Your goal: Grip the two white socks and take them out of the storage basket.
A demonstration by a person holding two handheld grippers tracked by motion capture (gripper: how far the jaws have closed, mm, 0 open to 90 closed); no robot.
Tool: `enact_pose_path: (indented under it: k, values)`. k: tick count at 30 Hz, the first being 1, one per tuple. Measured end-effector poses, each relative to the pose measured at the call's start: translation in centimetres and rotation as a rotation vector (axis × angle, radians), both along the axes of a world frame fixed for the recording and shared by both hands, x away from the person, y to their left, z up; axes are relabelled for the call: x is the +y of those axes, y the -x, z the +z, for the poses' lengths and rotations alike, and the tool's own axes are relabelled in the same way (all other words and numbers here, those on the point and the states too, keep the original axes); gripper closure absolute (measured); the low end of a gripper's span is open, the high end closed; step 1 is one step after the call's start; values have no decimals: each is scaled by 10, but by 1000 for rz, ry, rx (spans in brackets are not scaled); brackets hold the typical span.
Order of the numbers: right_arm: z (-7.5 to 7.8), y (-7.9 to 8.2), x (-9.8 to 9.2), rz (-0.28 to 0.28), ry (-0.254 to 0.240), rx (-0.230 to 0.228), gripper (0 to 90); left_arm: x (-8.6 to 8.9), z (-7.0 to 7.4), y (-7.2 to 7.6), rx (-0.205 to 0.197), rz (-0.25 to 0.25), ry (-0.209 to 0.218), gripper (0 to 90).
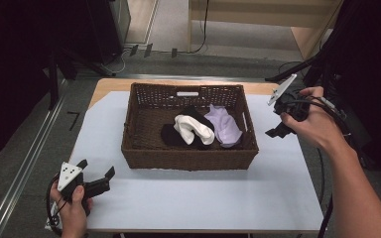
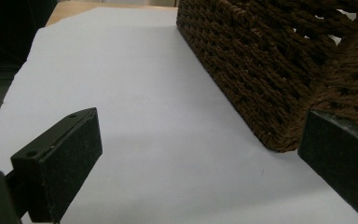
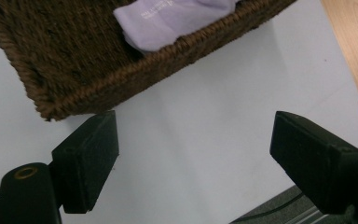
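Nothing's started yet: socks all sit in the basket, left gripper and right gripper both spread, empty.

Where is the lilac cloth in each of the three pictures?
High view: the lilac cloth lies in the right part of the basket, beside a white cloth.
Left gripper view: not in it; the basket's outer wall is at upper right.
Right gripper view: top centre, behind the basket rim.
Shared landmark: the basket.
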State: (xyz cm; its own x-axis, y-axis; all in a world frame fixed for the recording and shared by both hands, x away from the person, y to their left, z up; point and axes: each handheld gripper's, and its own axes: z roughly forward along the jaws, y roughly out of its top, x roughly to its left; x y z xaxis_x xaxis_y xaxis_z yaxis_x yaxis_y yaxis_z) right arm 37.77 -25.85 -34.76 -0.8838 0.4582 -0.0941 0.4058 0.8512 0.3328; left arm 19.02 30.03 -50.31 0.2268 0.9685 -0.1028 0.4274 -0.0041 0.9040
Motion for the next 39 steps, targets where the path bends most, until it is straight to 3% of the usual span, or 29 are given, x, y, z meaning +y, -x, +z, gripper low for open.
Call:
enact_pose_path:
  k: [6, 12, 22, 39]
  values:
    - [6, 0, 20, 74, -7, 7, 156, 0, 0, 0, 1, -1, 2, 4]
    - [6, 0, 33, 109, -19, 15, 157, 0, 0, 0, -1, -1, 0, 3]
    - [-3, -7, 61, 142, -33, 24, 177, 0, 0, 0, -5, -2, -2, 4]
    - [-27, -14, 130, 207, -9, 33, 228, 0, 0, 0, -6, -6, -2, 4]
